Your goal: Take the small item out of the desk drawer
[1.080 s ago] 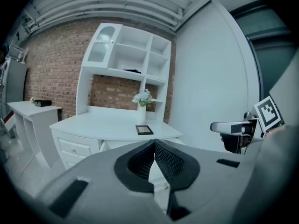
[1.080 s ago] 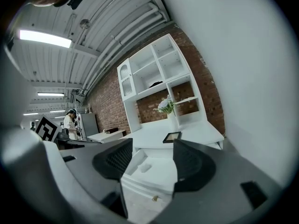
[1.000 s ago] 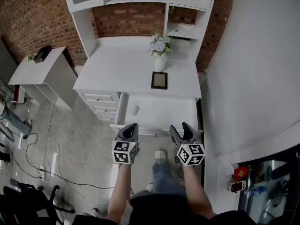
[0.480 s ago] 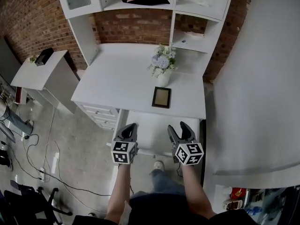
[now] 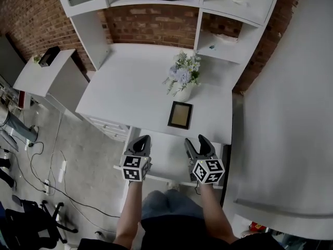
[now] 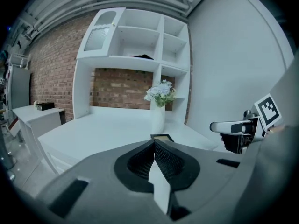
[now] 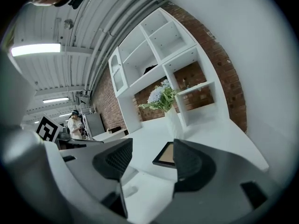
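The white desk (image 5: 130,87) has its drawer (image 5: 167,158) pulled out below the front edge. In the right gripper view a small pale item (image 7: 129,191) lies on the drawer floor (image 7: 154,195); the head view does not show it. My left gripper (image 5: 140,144) hovers over the drawer's left part, jaws shut with nothing between them (image 6: 154,144). My right gripper (image 5: 198,145) hangs over the drawer's right part, open and empty (image 7: 152,149). The right gripper (image 6: 238,127) also shows in the left gripper view.
A dark picture frame (image 5: 180,114) lies flat on the desk near the front edge, behind it a white vase of flowers (image 5: 183,81). Shelves (image 5: 229,4) rise at the back. A white side table (image 5: 44,77) stands left, cables (image 5: 44,178) on the floor, a white wall (image 5: 291,113) right.
Both grippers have moved forward from in front of the drawer to above it. The head view has shifted toward the desk, and the small item seen earlier in the drawer is now out of sight there.
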Motion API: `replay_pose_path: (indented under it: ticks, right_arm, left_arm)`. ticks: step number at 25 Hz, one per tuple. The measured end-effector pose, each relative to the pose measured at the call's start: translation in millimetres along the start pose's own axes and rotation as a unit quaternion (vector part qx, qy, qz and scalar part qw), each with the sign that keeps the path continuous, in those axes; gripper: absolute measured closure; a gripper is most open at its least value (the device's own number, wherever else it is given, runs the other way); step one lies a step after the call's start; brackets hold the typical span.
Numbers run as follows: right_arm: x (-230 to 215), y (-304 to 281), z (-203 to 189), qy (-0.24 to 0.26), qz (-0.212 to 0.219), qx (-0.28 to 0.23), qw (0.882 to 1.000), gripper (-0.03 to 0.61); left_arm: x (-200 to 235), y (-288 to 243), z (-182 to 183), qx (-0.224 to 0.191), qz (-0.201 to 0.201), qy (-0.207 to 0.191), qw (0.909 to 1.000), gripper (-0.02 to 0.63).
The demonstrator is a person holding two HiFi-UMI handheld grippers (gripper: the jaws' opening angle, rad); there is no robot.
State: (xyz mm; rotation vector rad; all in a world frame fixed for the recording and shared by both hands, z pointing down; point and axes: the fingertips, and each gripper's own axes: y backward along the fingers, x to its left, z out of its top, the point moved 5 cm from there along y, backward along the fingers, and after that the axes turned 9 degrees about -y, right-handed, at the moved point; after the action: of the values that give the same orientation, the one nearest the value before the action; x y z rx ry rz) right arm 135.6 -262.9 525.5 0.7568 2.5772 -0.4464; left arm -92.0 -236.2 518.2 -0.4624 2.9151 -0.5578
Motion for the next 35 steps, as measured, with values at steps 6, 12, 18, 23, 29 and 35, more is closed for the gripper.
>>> replay_pose_path:
  ticks: [6, 12, 18, 23, 29, 35]
  right_arm:
    - [-7.1, -15.8, 3.8, -0.008, -0.005, 0.005, 1.0, 0.327]
    - [-3.3, -26.5, 10.7, 0.032, -0.003, 0.018, 0.999, 0.327]
    - [22.5, -52.1, 16.3, 0.126, 0.034, 0.05, 0.99, 0.327]
    - [63.4, -94.9, 0.1, 0.25, 0.117, 0.116, 0.954, 0.327]
    - [120.2, -135.7, -65.0, 0.407, 0.264, 0.233, 0.843, 0.327]
    - [134.2, -150.5, -176.8, 0.57, 0.385, 0.358, 0.632, 0.327]
  left_arm:
    - [7.9, -16.3, 7.9, 0.01, -0.006, -0.01, 0.9999, 0.604]
    - [13.5, -29.4, 9.3, 0.003, -0.016, -0.002, 0.9999, 0.604]
    - [34.3, -19.8, -1.4, 0.004, 0.001, 0.021, 0.9998, 0.604]
    - [65.4, -2.6, -21.1, 0.011, 0.039, 0.053, 0.9978, 0.604]
    - [91.5, 27.4, -54.4, 0.027, 0.087, 0.089, 0.9919, 0.604]
    - [98.8, 54.8, -89.5, 0.049, 0.129, 0.133, 0.9815, 0.604]
